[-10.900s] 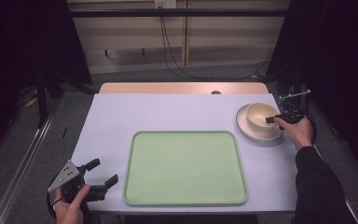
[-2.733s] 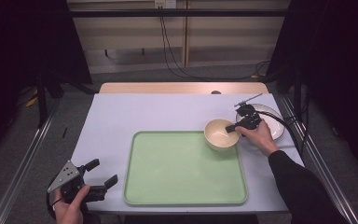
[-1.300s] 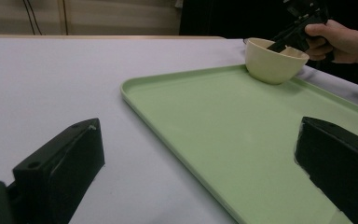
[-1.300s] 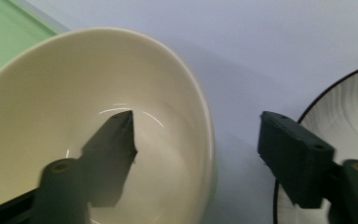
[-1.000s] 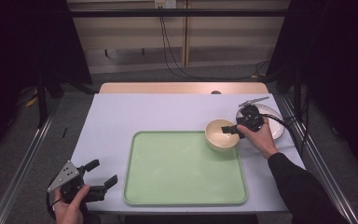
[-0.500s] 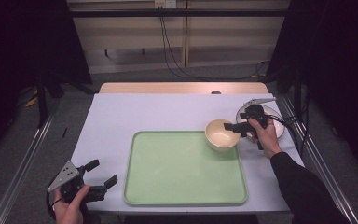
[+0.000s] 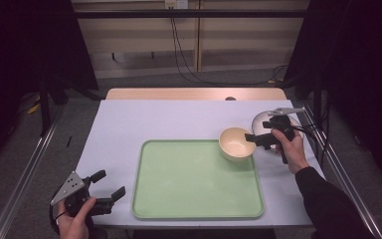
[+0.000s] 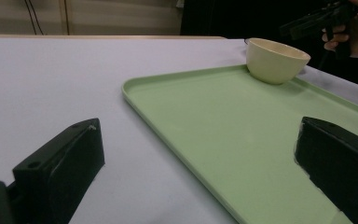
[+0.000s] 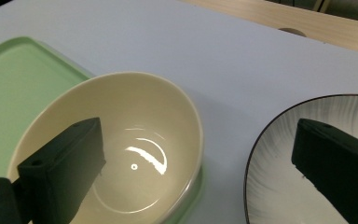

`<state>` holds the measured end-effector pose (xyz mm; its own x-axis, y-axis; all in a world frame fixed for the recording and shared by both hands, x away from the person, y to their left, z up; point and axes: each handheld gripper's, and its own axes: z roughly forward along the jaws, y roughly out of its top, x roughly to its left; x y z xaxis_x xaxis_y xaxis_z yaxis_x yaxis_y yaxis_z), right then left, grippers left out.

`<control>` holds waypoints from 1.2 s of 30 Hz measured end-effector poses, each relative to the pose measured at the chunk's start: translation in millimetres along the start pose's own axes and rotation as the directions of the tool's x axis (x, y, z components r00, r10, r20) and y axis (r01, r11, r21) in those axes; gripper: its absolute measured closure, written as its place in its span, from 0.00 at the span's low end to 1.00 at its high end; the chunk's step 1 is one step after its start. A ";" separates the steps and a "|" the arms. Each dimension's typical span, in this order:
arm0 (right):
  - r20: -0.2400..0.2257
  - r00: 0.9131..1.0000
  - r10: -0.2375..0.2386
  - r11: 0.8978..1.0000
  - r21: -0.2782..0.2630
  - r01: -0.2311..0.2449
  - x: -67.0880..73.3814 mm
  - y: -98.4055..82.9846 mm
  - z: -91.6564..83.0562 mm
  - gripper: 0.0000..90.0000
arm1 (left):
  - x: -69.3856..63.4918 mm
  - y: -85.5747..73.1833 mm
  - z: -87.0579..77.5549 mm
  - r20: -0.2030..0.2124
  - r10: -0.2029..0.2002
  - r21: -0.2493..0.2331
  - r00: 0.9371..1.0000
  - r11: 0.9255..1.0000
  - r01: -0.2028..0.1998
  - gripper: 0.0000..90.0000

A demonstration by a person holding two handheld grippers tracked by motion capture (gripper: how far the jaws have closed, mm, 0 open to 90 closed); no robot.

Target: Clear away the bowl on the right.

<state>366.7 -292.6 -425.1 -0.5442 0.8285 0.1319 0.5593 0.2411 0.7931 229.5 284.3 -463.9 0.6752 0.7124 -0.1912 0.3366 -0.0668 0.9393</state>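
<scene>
A cream bowl (image 7: 236,143) (image 8: 276,59) (image 9: 121,154) stands empty on the far right corner of the green tray (image 7: 194,184) (image 8: 242,140) (image 9: 9,70). My right gripper (image 7: 252,139) (image 9: 196,128) hovers open just right of the bowl's rim, one jaw over the bowl, the other over the plate, holding nothing. In the left gripper view it hangs above and right of the bowl, clear of it. My left gripper (image 7: 112,182) (image 8: 198,126) rests open near the table's front left corner, its jaws pointing at the tray.
A white plate with a dark rim (image 7: 264,121) (image 9: 284,177) lies just right of the tray's far corner, partly behind my right hand. The pale table top (image 7: 154,119) reaches back to a wooden strip (image 7: 194,93). A metal rail (image 7: 338,174) runs along the right.
The bowl went from the plate at the right onto the tray's far right corner. In the last second my right gripper let go and drew back a little. The left gripper stayed put.
</scene>
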 end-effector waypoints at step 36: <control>0.095 0.995 0.012 0.991 -0.133 0.001 15.9 -52.2 -74.0 0.02 | -2.1 0.0 1.5 -0.006 -0.031 -0.025 1.000 0.999 0.031 0.02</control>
<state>282.6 -329.4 -420.5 -0.4756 0.8756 0.0839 0.4702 0.1725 0.8656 229.0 281.7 -464.0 0.6606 0.7183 -0.2184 0.3404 -0.0272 0.9399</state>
